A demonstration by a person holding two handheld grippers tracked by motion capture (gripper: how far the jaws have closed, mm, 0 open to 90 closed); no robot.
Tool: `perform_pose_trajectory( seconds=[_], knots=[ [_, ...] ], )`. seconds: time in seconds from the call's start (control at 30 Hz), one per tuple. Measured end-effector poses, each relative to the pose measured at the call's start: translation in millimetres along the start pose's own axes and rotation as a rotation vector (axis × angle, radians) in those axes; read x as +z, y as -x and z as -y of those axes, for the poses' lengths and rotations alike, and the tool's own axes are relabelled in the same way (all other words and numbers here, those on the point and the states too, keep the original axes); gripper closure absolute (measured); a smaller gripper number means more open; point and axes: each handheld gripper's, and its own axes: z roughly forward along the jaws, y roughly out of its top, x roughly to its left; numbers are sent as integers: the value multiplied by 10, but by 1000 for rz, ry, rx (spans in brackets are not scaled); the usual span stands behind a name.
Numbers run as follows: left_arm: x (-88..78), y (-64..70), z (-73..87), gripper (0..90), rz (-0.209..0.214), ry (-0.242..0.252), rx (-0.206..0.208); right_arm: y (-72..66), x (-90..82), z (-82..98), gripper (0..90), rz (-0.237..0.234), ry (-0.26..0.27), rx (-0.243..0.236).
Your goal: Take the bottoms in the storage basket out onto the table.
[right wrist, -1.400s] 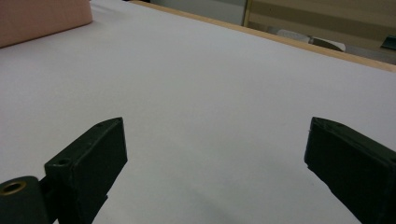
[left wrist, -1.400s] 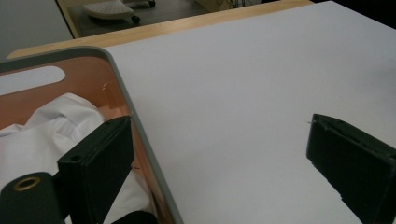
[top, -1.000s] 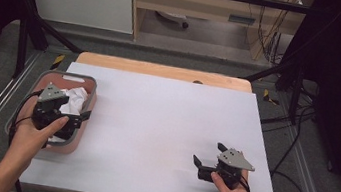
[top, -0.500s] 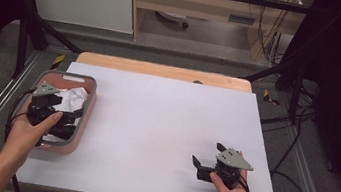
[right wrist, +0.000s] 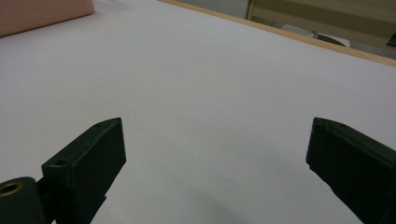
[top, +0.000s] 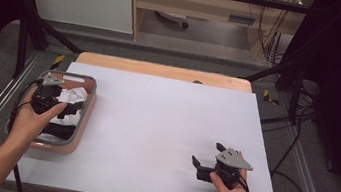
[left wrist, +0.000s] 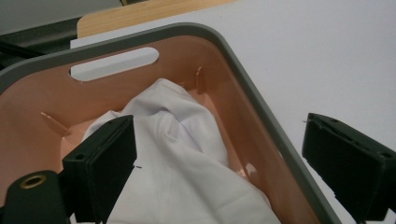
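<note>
The left tool (left wrist: 219, 163) hangs spread wide over the white cloth (left wrist: 187, 158) in the pink basket (left wrist: 261, 116), poised to grab; the right tool (top: 207, 163) rests apart on the white surface (top: 165, 120), empty.

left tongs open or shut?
Open: the left tongs hang with jaws spread wide over the white cloth in the pink basket, gripping nothing.

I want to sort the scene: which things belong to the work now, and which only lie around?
In use:
left hand-held gripper, open
white cloth
pink basket

Not in use:
right hand-held gripper, open
white table
</note>
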Motion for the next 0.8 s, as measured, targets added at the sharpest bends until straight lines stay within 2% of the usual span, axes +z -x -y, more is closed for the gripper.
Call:
perform_pose_trajectory(
  seconds=[0.33,0.47,0.6,0.7,0.8],
  knots=[
    [290,-185,-7,108,-69,-81,-1,-5,8,3,50,-4,-6,0],
    [400,-217,13,105,-65,-108,-6,-7,14,6,49,-5,-9,1],
    [502,-200,34,99,-63,-144,10,-5,20,10,49,-6,-9,-3],
    [572,-193,40,97,-80,-158,48,-10,26,12,49,-8,-16,0],
    [650,-206,55,93,-72,-176,37,-20,32,12,49,-14,-20,-3]
  ],
)
